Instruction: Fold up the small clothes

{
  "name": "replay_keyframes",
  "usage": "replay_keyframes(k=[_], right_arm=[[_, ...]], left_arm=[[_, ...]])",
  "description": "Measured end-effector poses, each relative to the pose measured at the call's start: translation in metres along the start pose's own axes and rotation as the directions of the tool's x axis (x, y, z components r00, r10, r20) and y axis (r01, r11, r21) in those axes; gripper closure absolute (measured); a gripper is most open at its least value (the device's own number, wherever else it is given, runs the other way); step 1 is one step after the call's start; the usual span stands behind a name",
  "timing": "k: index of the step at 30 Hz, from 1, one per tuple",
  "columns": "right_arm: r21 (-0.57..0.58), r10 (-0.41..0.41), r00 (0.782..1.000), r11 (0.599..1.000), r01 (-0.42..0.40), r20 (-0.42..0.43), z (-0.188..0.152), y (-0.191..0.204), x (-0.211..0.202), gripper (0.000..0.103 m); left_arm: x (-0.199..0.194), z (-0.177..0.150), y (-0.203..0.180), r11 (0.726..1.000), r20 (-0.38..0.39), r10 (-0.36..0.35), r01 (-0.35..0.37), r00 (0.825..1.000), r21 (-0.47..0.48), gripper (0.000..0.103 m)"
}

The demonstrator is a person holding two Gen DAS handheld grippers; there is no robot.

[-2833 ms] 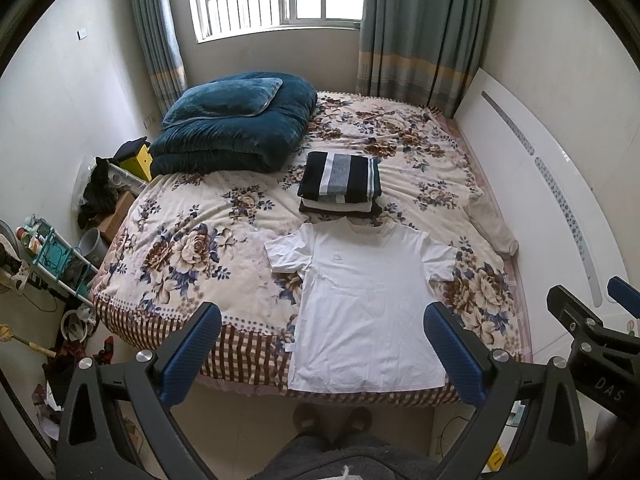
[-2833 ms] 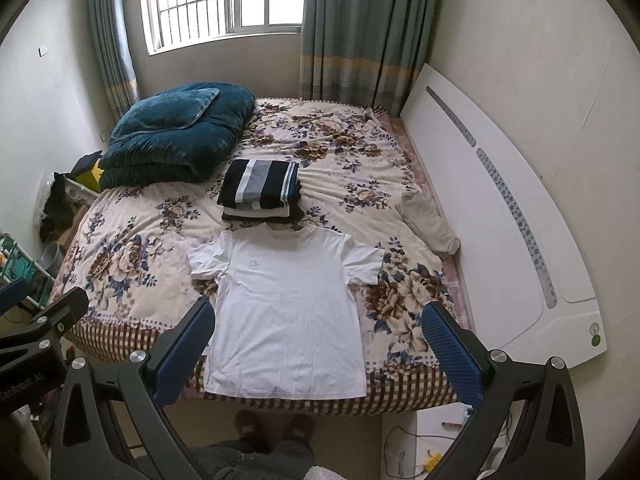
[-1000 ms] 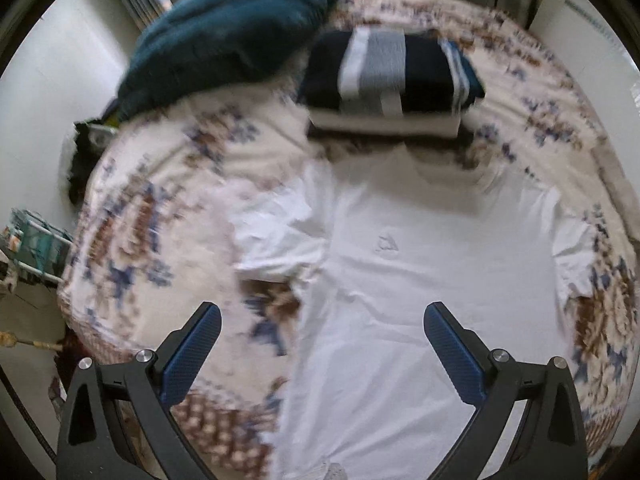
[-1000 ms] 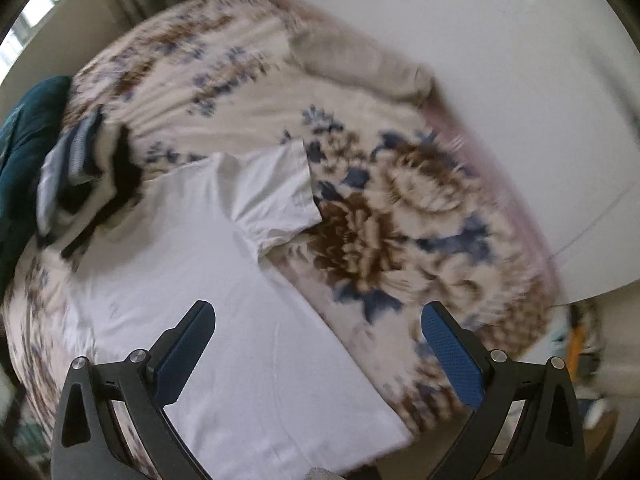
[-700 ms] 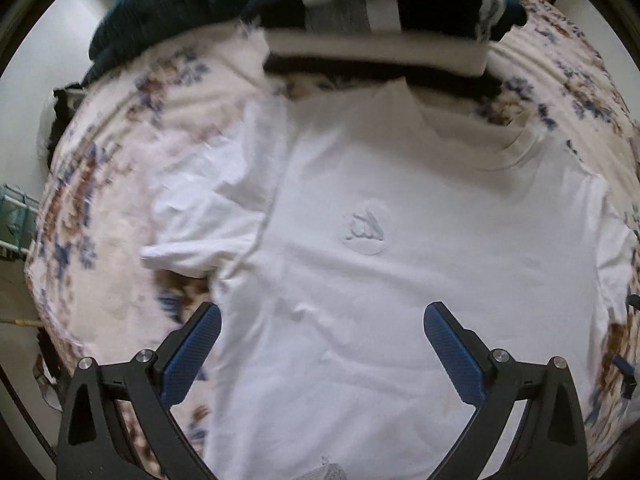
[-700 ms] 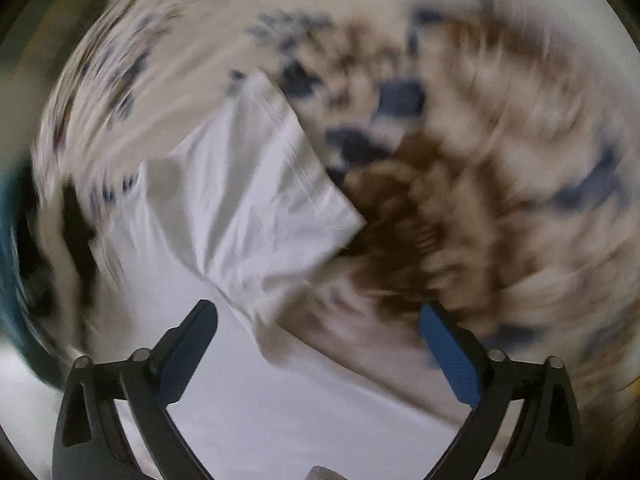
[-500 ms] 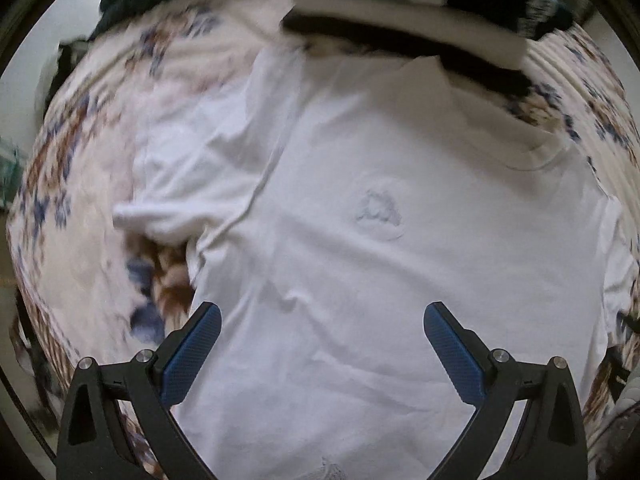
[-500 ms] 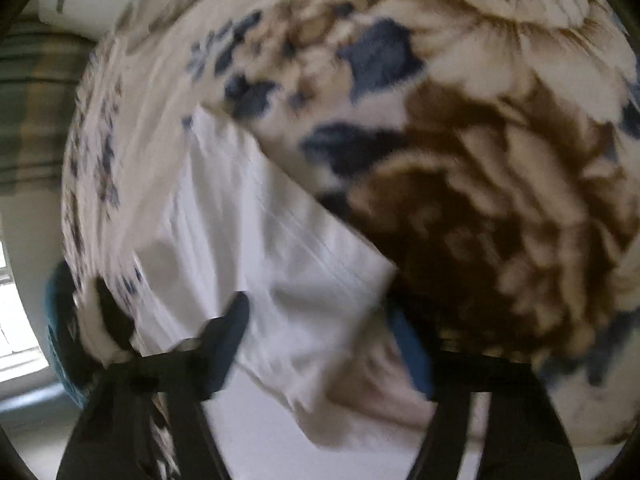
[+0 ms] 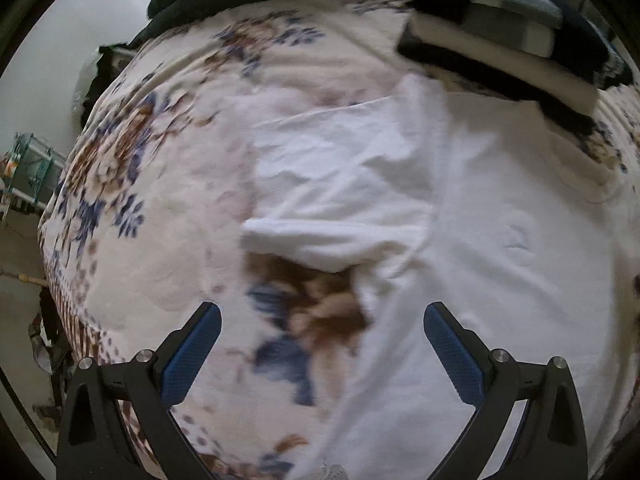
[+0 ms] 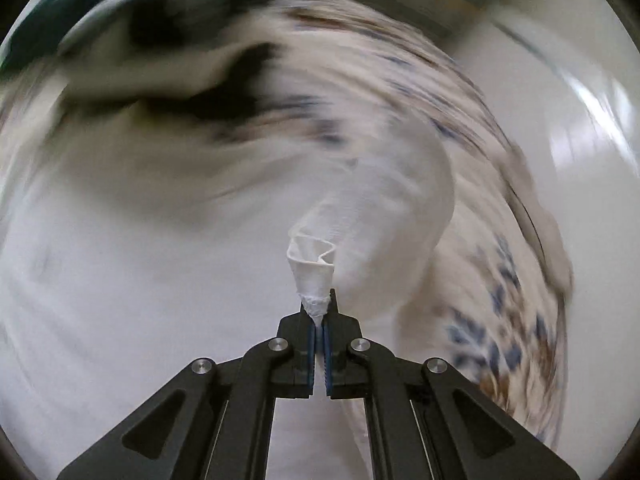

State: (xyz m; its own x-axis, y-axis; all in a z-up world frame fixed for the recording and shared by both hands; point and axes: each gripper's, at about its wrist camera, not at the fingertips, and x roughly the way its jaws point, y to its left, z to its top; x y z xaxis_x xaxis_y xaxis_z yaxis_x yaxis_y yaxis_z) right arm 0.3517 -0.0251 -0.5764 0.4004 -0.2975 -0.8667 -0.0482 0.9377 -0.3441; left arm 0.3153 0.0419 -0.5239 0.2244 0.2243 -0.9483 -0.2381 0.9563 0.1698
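- Bed [image 9: 152, 248], floral cover — serves as the folding surface.
- White T-shirt [image 9: 500, 280]: lies spread flat on the bed, collar toward the stack of folded clothes [image 9: 512, 28], so finished items likely collect there.
- Left sleeve [image 9: 336, 184]: rumpled, not yet folded in.
- Left gripper [image 9: 320, 344]: jaws wide apart, holding nothing, poised just short of that sleeve.
- Right gripper [image 10: 319, 320]: jaws pinched on a bunched sleeve edge [image 10: 314, 272], lifted clear — probably to fold it inward.

Between my left gripper [image 9: 318, 354] fingers lies bare floral bedspread [image 9: 168, 216], free to pass. The folded clothes stack [image 9: 504, 36] blocks the bed's far side.
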Motion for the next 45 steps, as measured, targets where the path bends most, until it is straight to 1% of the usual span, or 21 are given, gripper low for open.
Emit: replay_keyframes(k=[2,5,7,9,13,14,16,19,21,22,23,25,26,28,31,33,35,41,42,44,45], right_arm=[[-0.140,0.011,0.999,0.990,-0.016,-0.040,-0.008,0.044,0.009,0.100],[-0.234,0.034,0.987,0.970,-0.071,-0.158,-0.025,0.087,0.021,0.086],[-0.205,0.089,0.982,0.971,-0.122,-0.165,-0.032,0.091,0.008,0.081],[-0.143,0.173,0.966,0.969,-0.202,-0.191,-0.041,0.085,-0.007,0.053],[0.028,0.252,0.942,0.967,-0.252,-0.220,-0.043,0.057,-0.023,0.050],[0.080,0.257,0.936,0.966,-0.245,-0.242,-0.044,0.049,-0.021,0.049],[0.150,0.264,0.927,0.961,-0.231,-0.265,-0.041,0.040,-0.019,0.049],[0.269,0.268,0.914,0.945,-0.187,-0.306,-0.044,0.020,-0.008,0.049],[0.351,0.274,0.902,0.924,-0.150,-0.335,-0.050,0.008,0.000,0.049],[0.380,0.277,0.897,0.915,-0.137,-0.344,-0.050,0.002,0.006,0.049],[0.419,0.287,0.892,0.899,-0.124,-0.350,-0.054,-0.004,0.009,0.049],[0.454,0.288,0.888,0.885,-0.104,-0.359,-0.057,-0.010,0.011,0.049],[0.472,0.291,0.887,0.876,-0.096,-0.359,-0.059,-0.015,0.013,0.049],[0.482,0.286,0.888,0.872,-0.086,-0.359,-0.062,-0.022,0.013,0.049],[0.481,0.273,0.894,0.874,-0.076,-0.354,-0.062,-0.033,0.015,0.049],[0.483,0.265,0.899,0.873,-0.069,-0.350,-0.063,-0.037,0.014,0.049],[0.494,0.260,0.899,0.867,-0.057,-0.352,-0.071,-0.046,0.013,0.049],[0.548,0.270,0.890,0.836,-0.027,-0.368,-0.094,-0.084,0.015,0.049],[0.552,0.270,0.889,0.833,-0.024,-0.370,-0.097,-0.089,0.014,0.049],[0.562,0.281,0.887,0.826,-0.029,-0.367,-0.106,-0.103,0.011,0.049],[0.564,0.286,0.885,0.825,-0.033,-0.368,-0.107,-0.111,0.011,0.049]], left_arm=[[0.008,-0.004,0.017,1.000,-0.022,0.009,-0.010,1.000,-0.030,0.000],[0.014,-0.008,0.038,0.997,-0.041,0.015,-0.018,0.999,-0.072,0.000],[0.019,-0.010,0.052,0.994,-0.063,0.003,-0.010,0.998,-0.106,0.000],[0.025,-0.010,0.063,0.990,-0.083,-0.021,0.009,0.996,-0.143,0.000],[0.044,-0.006,0.086,0.945,-0.110,-0.196,0.157,0.974,-0.288,0.000],[0.051,-0.005,0.092,0.916,-0.112,-0.260,0.208,0.959,-0.344,0.000],[0.069,0.000,0.108,0.786,-0.080,-0.447,0.348,0.891,-0.511,0.000],[0.091,0.005,0.118,0.595,0.001,-0.603,0.451,0.798,-0.665,0.005],[0.102,0.011,0.121,0.511,0.061,-0.630,0.472,0.774,-0.718,0.012],[0.109,0.016,0.121,0.491,0.084,-0.621,0.471,0.779,-0.733,0.030],[0.112,0.020,0.120,0.495,0.084,-0.610,0.461,0.788,-0.736,0.045],[0.118,0.030,0.117,0.508,0.082,-0.592,0.450,0.802,-0.734,0.093],[0.115,0.035,0.116,0.527,0.082,-0.577,0.447,0.813,-0.722,0.095],[0.101,0.048,0.107,0.617,0.090,-0.517,0.444,0.851,-0.650,0.096],[0.052,0.065,0.066,0.850,0.155,-0.373,0.404,0.915,-0.339,0.096],[0.025,0.064,0.025,0.921,0.195,-0.347,0.373,0.917,-0.116,0.096],[0.011,0.056,-0.018,0.931,0.175,-0.364,0.360,0.915,0.055,0.096],[0.001,0.003,-0.110,0.842,0.032,-0.448,0.410,0.893,0.350,0.091],[-0.001,-0.001,-0.113,0.837,0.023,-0.450,0.412,0.893,0.360,0.085],[-0.002,-0.006,-0.109,0.845,0.006,-0.429,0.400,0.903,0.354,0.051],[-0.003,-0.008,-0.101,0.852,0.004,-0.426,0.399,0.905,0.339,0.025]])
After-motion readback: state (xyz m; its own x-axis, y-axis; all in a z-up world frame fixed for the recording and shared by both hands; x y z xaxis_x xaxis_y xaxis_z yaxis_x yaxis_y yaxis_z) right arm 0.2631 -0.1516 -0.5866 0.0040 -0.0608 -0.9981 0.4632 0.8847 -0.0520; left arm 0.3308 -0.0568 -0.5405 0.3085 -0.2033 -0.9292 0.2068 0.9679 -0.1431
